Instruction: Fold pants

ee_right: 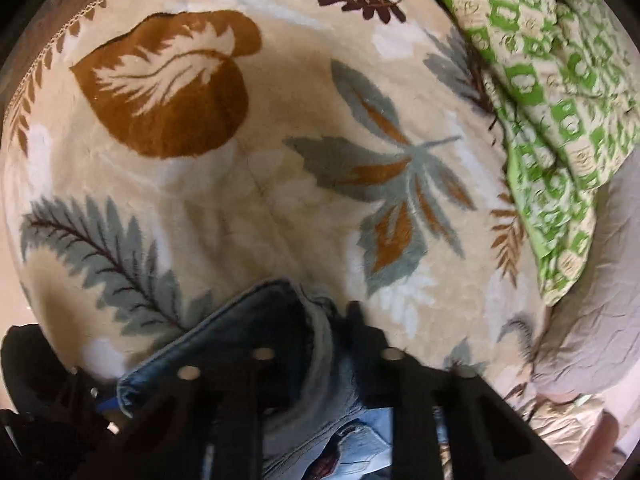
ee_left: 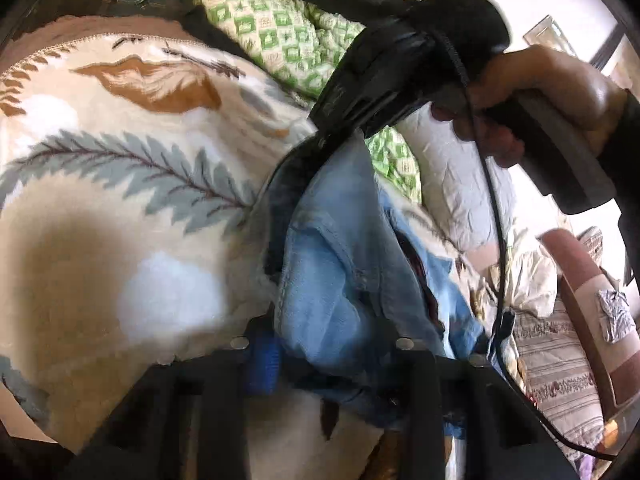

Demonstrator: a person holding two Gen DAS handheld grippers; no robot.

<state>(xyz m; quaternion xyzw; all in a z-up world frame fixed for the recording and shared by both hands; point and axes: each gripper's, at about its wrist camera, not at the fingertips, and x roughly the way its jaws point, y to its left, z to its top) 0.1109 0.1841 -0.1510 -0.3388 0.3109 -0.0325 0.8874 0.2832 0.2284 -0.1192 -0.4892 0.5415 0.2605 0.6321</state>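
Pants [ee_left: 340,272] bunched on leaf blanket [ee_left: 120,184], far end hidden, left gripper [ee_left: 332,356] and right gripper [ee_right: 316,344] both clamping denim

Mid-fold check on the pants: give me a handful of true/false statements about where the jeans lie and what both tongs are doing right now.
1. The jeans are light blue denim. True.
2. The jeans lie on a bare wooden table. False: they lie on a beige blanket printed with leaves.
3. The right tongs have denim between their fingers. True: a folded edge of the jeans sits between them.
4. The left tongs are far from the jeans, over bare blanket. False: the denim reaches right down between their fingers.
5. A green patterned cloth lies beside the blanket. True.
6. The hand on the right tongs' handle wears a thick glove. False: it is bare.
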